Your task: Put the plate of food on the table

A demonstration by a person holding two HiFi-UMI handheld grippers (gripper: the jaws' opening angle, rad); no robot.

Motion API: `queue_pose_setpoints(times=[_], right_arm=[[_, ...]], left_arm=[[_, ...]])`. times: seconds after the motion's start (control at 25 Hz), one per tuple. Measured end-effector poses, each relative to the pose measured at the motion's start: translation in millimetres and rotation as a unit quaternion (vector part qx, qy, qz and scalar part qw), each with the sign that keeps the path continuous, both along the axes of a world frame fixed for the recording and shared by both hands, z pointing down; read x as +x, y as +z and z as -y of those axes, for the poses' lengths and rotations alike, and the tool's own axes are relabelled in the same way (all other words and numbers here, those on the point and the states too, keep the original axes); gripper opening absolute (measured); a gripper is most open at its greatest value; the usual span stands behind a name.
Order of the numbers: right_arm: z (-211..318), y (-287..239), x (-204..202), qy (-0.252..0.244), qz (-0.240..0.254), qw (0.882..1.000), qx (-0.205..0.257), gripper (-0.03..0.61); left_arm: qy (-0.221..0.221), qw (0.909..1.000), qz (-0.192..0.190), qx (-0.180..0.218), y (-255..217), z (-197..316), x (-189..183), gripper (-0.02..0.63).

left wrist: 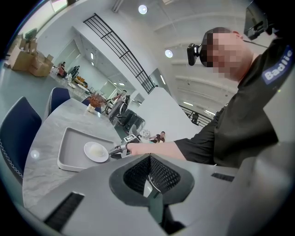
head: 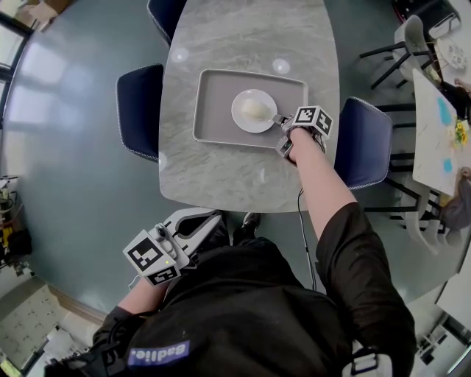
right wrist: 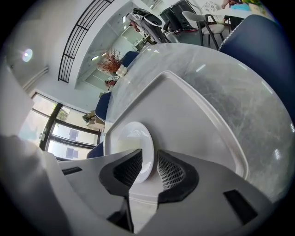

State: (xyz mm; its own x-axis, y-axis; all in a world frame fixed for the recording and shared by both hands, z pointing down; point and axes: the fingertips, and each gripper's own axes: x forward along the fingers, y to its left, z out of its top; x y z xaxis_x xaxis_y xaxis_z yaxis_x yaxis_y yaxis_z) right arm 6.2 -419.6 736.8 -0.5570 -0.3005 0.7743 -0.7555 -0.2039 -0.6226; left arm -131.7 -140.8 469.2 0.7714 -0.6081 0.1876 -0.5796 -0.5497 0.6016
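Note:
A small white plate with a pale mound of food lies on a grey tray on the marble table. My right gripper reaches in from the right, shut on the plate's right rim. In the right gripper view the plate runs between the two pads of the right gripper, over the tray. My left gripper hangs below the table's near edge, close to my body. Its pads meet, and the left gripper holds nothing. From there the plate shows far off.
Dark blue chairs stand at the table's left, right and far end. Another table with coloured items and more chairs are at the right. Bare marble surrounds the tray.

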Motion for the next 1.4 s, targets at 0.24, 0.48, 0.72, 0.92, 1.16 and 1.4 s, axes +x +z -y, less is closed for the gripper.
queue_pose_setpoints(times=[0.24,0.48,0.72,0.92,1.16,1.4], right_arm=[[-16.2,-27.5,6.8,0.02,0.037,0.998,0.041,0.087],[-52.8,-68.7,-0.9,-0.024,0.065,0.992,0.103,0.086],[-97.1,-113.2,-1.3,-0.099,0.052,0.974,0.197,0.085],[-134.9,-154.8,-7.8,-0.152,0.048,0.949,0.273,0.081],[-191.6,-186.7,-16.8,-0.214,0.041,0.917,0.334,0.03],[-231.8,-219.6,-13.4,-0.242,0.036,0.892,0.381,0.012]], left_arm=[[0.015,0.9997,-0.002,0.017,-13.0,-0.1,13.6,0.006],[0.031,0.9988,-0.004,0.037,-25.2,-3.0,26.1,0.006],[0.041,0.9977,-0.001,0.054,-40.3,-10.0,35.2,0.006],[0.044,0.9972,0.0,0.06,-44.3,-17.6,42.1,0.006],[0.055,0.9958,0.006,0.072,-52.3,-22.6,52.3,0.006],[0.067,0.9943,0.013,0.083,-60.8,-30.2,60.2,0.006]])
